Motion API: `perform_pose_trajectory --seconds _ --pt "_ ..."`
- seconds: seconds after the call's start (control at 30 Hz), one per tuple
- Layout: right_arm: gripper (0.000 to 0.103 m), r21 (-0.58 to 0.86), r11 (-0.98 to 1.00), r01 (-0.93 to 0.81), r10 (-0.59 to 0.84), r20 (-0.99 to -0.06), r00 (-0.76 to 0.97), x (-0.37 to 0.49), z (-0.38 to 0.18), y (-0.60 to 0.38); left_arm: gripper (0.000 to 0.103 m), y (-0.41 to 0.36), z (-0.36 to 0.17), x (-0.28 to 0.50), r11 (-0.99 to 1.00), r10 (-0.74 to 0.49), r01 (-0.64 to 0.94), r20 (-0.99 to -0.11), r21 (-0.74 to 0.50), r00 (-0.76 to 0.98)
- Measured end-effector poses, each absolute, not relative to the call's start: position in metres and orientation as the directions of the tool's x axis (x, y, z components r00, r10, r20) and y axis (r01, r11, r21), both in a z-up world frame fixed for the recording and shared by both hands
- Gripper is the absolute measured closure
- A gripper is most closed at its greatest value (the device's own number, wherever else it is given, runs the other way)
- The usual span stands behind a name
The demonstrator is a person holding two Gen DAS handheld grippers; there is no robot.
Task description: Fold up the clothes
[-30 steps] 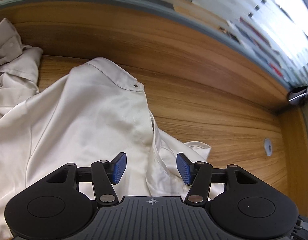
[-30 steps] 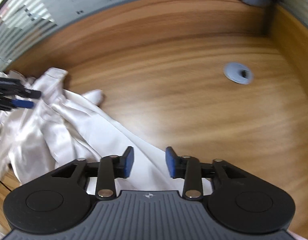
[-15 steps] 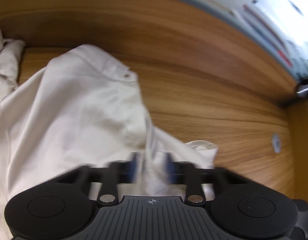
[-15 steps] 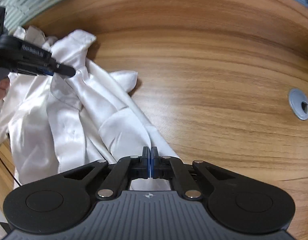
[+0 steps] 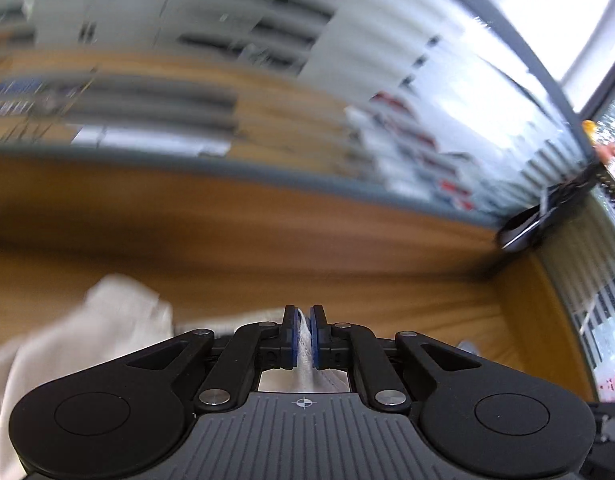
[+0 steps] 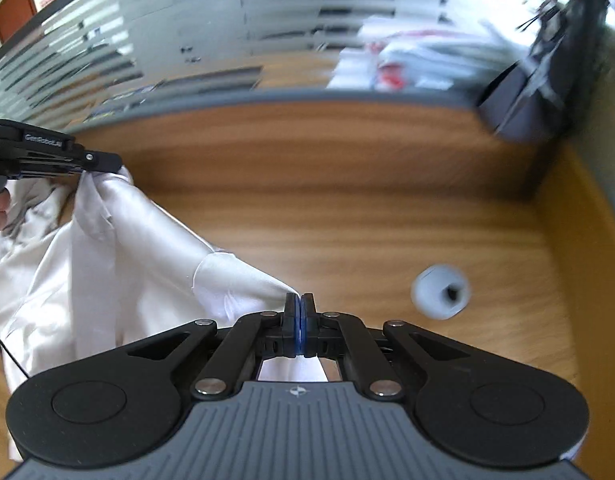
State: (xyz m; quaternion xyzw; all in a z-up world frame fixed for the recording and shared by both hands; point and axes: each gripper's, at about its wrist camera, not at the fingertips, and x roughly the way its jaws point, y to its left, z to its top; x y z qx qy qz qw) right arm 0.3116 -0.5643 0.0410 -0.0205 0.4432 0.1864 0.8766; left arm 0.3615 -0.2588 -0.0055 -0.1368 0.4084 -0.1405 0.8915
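A cream white shirt (image 6: 119, 264) hangs lifted above the wooden desk (image 6: 347, 216). My right gripper (image 6: 300, 308) is shut on a fold of its fabric at the lower edge. My left gripper (image 5: 304, 326) is shut on another part of the shirt (image 5: 67, 352), with cloth pinched between the blue pads. In the right wrist view the left gripper (image 6: 103, 162) shows at the upper left, holding the shirt's top corner up. The cloth stretches between the two grippers. The left wrist view is blurred by motion.
A grey round cable grommet (image 6: 441, 290) sits in the desk to the right. A dark object (image 6: 519, 108) stands at the desk's back right corner. A frosted striped glass partition (image 6: 227, 32) runs behind the desk.
Both grippers closed on the shirt and lifted it off the desk. The left gripper went from open to shut on cloth and tilted up.
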Motion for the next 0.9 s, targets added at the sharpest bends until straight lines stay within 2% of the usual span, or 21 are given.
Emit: perform_pose_trajectory --seconds 0.23,0.43,0.57,0.67,0.8,0.9 --pt "0.103 0.025 0.946 -0.323 0.224 -0.770 0.598 0.377 0.038 -0.604 0.096 -0.325 -0.003 0.394 0.946 -0.322 0.202 -0.653 -0.255 0.685" --pt "0.103 0.015 0.950 -0.311 0.196 -0.804 0.561 0.434 0.001 -0.623 0.094 -0.358 -0.022 0.419 0.954 -0.295 0.237 -0.695 -0.181 0.656" --pt "0.099 0.036 0.949 -0.314 0.202 -0.834 0.513 0.446 -0.018 -0.626 0.070 -0.354 -0.024 0.413 0.955 -0.285 0.250 -0.709 -0.156 0.645" --pt "0.085 0.057 0.940 -0.336 0.234 -0.825 0.515 0.433 -0.013 -0.629 0.066 -0.342 -0.021 0.398 0.957 -0.281 0.242 -0.713 -0.160 0.642" --pt "0.077 0.091 0.925 -0.368 0.283 -0.811 0.512 0.404 0.001 -0.636 0.052 -0.322 -0.013 0.358 0.963 -0.259 0.223 -0.728 -0.149 0.635" --pt "0.072 0.111 0.914 -0.390 0.313 -0.805 0.505 0.373 0.012 -0.640 0.052 -0.307 -0.009 0.321 0.965 -0.249 0.226 -0.756 -0.137 0.606"
